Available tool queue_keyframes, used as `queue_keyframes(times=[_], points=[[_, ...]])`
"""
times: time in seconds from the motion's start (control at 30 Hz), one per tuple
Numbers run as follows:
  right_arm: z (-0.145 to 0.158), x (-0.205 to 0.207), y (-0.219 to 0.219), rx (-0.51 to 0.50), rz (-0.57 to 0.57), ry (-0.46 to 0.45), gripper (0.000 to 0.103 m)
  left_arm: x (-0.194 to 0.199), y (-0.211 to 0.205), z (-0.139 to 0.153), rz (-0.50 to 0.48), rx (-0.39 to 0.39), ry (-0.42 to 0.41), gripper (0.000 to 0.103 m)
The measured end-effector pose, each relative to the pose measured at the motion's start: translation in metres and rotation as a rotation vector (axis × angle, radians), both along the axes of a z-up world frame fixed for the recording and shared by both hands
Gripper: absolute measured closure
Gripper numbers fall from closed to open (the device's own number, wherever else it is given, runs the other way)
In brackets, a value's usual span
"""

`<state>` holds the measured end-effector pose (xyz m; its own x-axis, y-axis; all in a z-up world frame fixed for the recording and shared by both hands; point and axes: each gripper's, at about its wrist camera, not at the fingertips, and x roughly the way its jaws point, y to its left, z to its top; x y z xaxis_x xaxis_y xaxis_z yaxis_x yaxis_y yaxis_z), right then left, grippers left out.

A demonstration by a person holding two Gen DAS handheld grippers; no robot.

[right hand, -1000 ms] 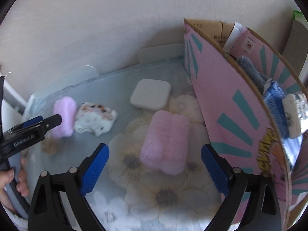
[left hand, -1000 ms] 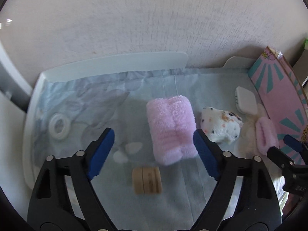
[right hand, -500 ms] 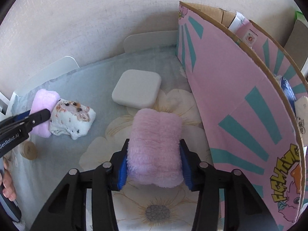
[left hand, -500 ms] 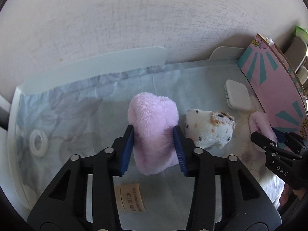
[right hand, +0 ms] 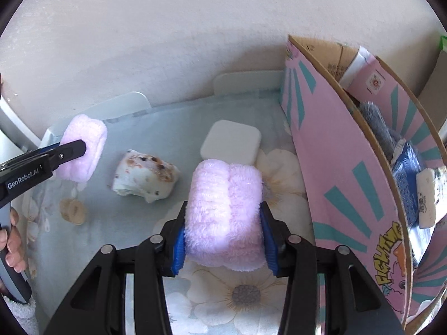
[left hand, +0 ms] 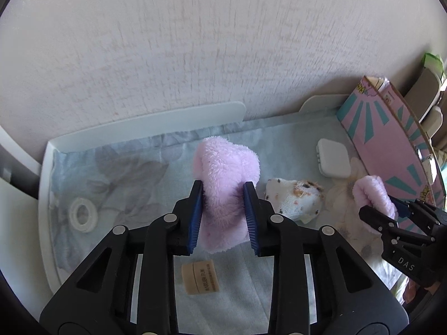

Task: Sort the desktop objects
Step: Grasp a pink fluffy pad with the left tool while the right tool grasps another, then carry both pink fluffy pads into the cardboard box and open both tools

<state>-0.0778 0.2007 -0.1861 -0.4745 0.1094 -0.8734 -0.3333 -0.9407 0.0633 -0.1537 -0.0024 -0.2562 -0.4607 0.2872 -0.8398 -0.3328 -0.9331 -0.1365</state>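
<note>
Two pink fluffy rolls are held off the floral cloth. My left gripper [left hand: 223, 187] has one pink roll [left hand: 226, 167] between its blue pads, which squeeze it as the jaws keep closing. In the right wrist view this same roll [right hand: 83, 148] hangs at the far left in the left gripper [right hand: 79, 148]. My right gripper [right hand: 223, 209] is shut on the other pink roll [right hand: 223, 195], just left of the pink cardboard box [right hand: 343, 167]. From the left wrist view, that roll [left hand: 371, 192] shows at the right edge in the right gripper [left hand: 391, 209].
A spotted white cloth roll [left hand: 293, 198] and a white square case [left hand: 333, 157] lie between the grippers. A small tan cylinder [left hand: 199, 277] and a tape ring [left hand: 83, 214] lie on the cloth. The white tray rim [left hand: 145, 128] backs onto a wall. The box holds several items.
Both grippers went from wide open around their pink rolls to closed on them, then rose with the rolls lifted off the cloth.
</note>
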Motion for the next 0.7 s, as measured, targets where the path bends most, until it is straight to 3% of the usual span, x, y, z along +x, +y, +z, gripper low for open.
queue_keyframes(times=[0.47,0.7], points=[[0.060,0.015,-0.014,-0.011,0.082,0.090,0.061,0.024,-0.003,0.075,0.032,0.056,0.086,0.078],[0.084,0.031,-0.003,-0.029,0.088,0.151,0.061,0.044,0.027,0.118,-0.039,0.096,0.139,0.078]])
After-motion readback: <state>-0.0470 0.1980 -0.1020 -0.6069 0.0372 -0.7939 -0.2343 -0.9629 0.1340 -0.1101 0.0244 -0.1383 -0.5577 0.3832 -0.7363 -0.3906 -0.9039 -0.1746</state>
